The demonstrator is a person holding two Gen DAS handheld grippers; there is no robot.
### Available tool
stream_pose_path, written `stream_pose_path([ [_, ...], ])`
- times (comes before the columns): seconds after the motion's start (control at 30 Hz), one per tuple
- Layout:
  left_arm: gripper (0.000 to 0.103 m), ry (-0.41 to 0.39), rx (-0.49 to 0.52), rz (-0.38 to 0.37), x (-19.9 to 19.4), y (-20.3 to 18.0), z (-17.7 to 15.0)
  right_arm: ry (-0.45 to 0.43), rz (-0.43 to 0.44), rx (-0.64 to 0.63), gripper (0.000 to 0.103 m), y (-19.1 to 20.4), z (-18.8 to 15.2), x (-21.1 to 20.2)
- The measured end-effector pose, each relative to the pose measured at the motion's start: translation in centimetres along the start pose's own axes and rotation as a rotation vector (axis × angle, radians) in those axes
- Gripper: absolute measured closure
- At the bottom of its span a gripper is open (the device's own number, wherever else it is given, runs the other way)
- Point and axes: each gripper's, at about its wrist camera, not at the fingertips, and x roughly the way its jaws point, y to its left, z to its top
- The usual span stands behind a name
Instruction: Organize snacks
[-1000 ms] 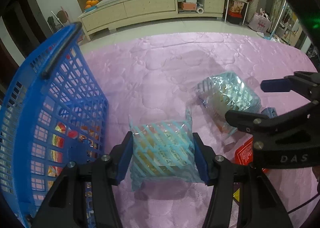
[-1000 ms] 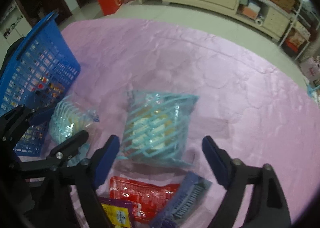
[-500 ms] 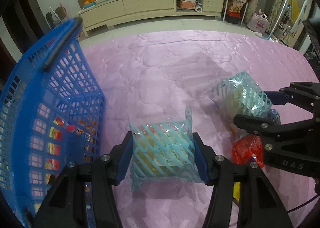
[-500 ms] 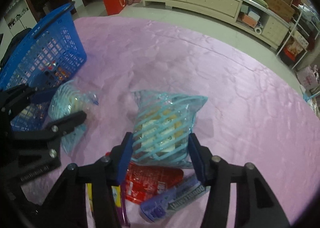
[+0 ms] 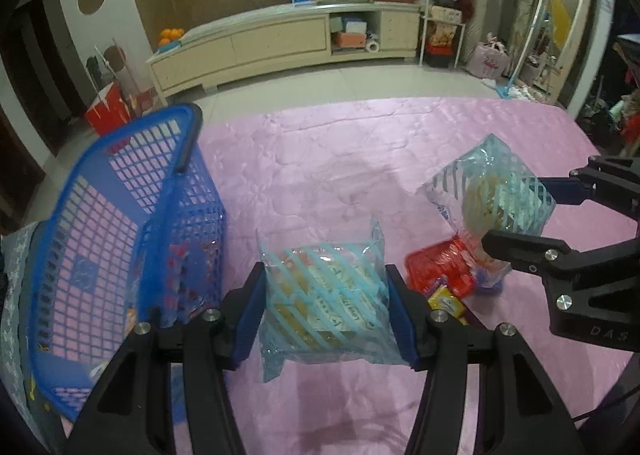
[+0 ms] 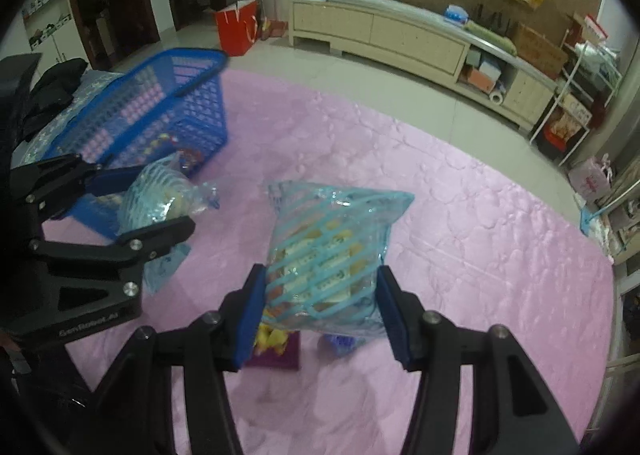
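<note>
The left gripper (image 5: 326, 313) squeezes a blue-striped snack bag (image 5: 324, 295) — it reads "Love", just beside the blue basket (image 5: 120, 215). The right gripper (image 6: 320, 311) squeezes a second striped bag (image 6: 328, 255) above the pink cover (image 6: 460, 255). Its arm reads "DAS" — the rest is cut off.

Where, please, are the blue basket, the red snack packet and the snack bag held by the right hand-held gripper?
blue basket (image 5: 120, 191), left wrist view, on its mesh wall.
red snack packet (image 5: 440, 269), left wrist view, on its top face.
striped snack bag (image 6: 332, 255), right wrist view, on its middle.
</note>
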Motion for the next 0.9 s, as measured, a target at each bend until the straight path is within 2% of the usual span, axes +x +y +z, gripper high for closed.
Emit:
stream_pose_path([
  [0.17, 0.049, -0.035, -0.034, -0.058, -3.9, 0.7, -1.3, -0.031, 0.001, 0.001, 0.044, 2.1, -0.2, -3.1],
  [0.27, 0.049, -0.058, -0.045, -0.122, -5.8, 1.6, -1.8, -0.049, 0.002, 0.002, 0.044, 3.4, -0.2, -4.6],
  [0.6, 0.049, -0.125, -0.054, -0.062, -11.9, 5.7, -3.9, -0.119, 0.006, -0.043, 0.044, 9.2, 2.3, -8.1],
  [0.9, 0.049, -0.162, -0.054, -0.020, -14.5, 11.1, -4.6, -0.129, 0.066, -0.075, 0.044, 13.4, 5.2, -6.9],
])
